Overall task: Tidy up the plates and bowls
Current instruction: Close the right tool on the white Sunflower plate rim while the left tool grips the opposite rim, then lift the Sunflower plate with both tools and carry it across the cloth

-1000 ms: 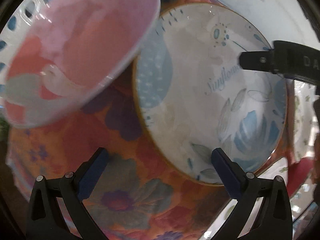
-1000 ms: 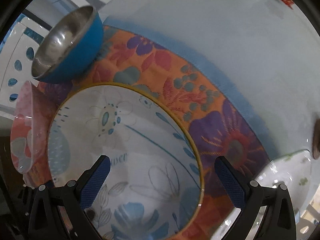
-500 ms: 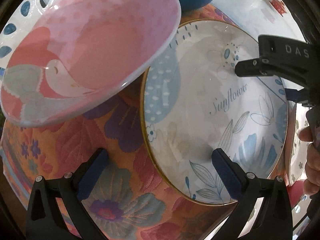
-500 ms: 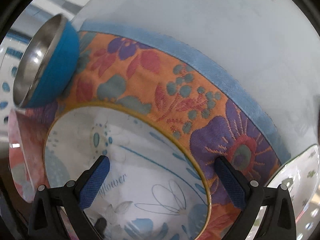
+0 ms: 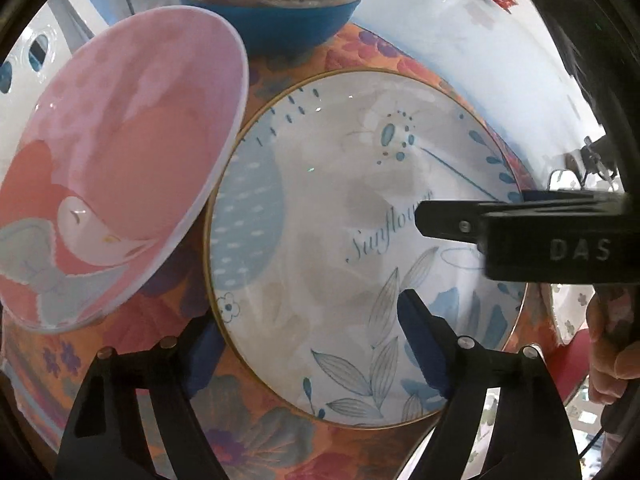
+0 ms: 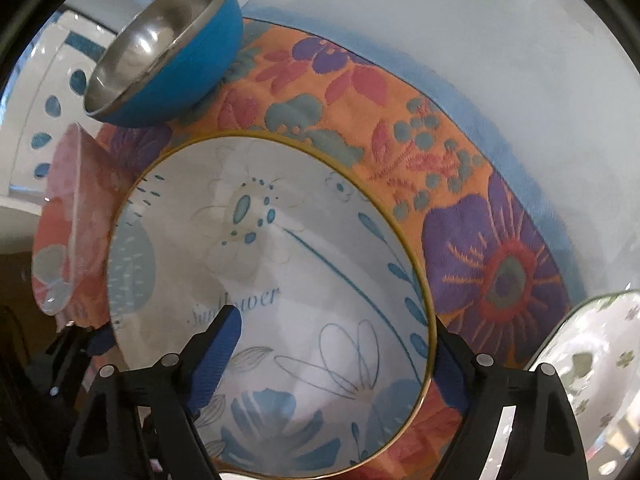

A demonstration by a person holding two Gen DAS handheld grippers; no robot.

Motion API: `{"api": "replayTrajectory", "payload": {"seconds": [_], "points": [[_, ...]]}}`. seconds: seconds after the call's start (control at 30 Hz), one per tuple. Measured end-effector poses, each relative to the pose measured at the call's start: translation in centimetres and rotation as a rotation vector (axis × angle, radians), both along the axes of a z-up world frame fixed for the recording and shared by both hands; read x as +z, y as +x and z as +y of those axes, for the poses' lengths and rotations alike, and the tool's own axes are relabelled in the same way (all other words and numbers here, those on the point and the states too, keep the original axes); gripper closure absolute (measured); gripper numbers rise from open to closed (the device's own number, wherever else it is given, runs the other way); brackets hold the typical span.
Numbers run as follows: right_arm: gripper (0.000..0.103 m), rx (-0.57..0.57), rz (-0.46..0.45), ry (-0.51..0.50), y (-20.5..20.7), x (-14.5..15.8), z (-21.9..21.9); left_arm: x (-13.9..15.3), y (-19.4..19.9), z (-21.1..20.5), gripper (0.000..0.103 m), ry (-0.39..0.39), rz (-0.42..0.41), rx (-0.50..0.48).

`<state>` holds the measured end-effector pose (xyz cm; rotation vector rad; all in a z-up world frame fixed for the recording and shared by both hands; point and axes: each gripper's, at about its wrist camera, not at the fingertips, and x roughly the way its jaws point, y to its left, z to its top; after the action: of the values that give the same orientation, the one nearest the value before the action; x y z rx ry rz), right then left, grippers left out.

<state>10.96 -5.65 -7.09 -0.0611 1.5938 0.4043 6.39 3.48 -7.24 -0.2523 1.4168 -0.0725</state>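
The white Sunflower bowl (image 5: 360, 208) sits on the floral orange mat (image 6: 472, 216), its rim straddled on opposite sides by the spread left gripper (image 5: 316, 344) and spread right gripper (image 6: 340, 352). A pink bowl (image 5: 116, 168) leans just beside it, and a blue steel-lined bowl (image 5: 272, 4) stands behind.

We seem to be at a dining table in a home: a bright floral placemat (image 6: 496, 264) in orange, purple and red lies on a pale tablecloth (image 6: 500, 60), crowded with household crockery. We see a white "Sunflower" bowl (image 5: 320, 216), a pink patterned bowl (image 5: 120, 152), a blue bowl with a steel inside (image 5: 276, 8) and a leaf-printed plate (image 6: 596, 368), with a white perforated rack (image 6: 52, 104) at the edge.
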Motion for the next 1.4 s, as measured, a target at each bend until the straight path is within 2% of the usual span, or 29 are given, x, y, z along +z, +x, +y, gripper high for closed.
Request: {"api": "replayTrajectory", "payload": {"seconds": [0.17,0.23,0.37,0.47,0.57,0.77,1.03,1.23,1.4], "points": [[0.019,-0.016,0.004,0.041,-1.9,0.0,-3.1,0.3,-0.7,2.8,0.024,-0.085,-0.014,0.029],[0.02,-0.011,0.001,0.041,-2.1,0.0,-3.2,0.3,-0.7,3.0,0.024,-0.076,-0.019,0.015],[0.028,-0.035,-0.002,0.051,-2.4,0.6,-3.5,0.5,-1.3,2.4,0.024,-0.055,-0.035,-0.006],[0.028,-0.057,0.003,0.069,-3.1,0.2,-4.8,1.1,-1.2,2.6,0.024,-0.069,-0.054,-0.007],[0.028,-0.071,0.007,0.072,-3.5,-0.4,-5.9,2.0,-1.8,2.1,0.024,-0.035,-0.085,-0.021],[0.029,-0.133,-0.01,0.11,-4.5,0.1,-8.3,3.8,-3.0,1.7,0.024,-0.027,-0.134,-0.024],[0.029,-0.165,-0.044,0.157,-5.4,3.0,-10.6,6.5,-3.8,2.2,0.024,-0.02,-0.199,-0.044],[0.029,-0.185,-0.051,0.179,-6.9,4.0,-12.1,6.9,-4.8,3.2,0.024,-0.053,-0.179,-0.028],[0.029,-0.176,-0.061,0.188,-8.3,6.0,-9.6,7.4,-6.7,3.5,0.024,-0.061,-0.2,-0.032]]}}
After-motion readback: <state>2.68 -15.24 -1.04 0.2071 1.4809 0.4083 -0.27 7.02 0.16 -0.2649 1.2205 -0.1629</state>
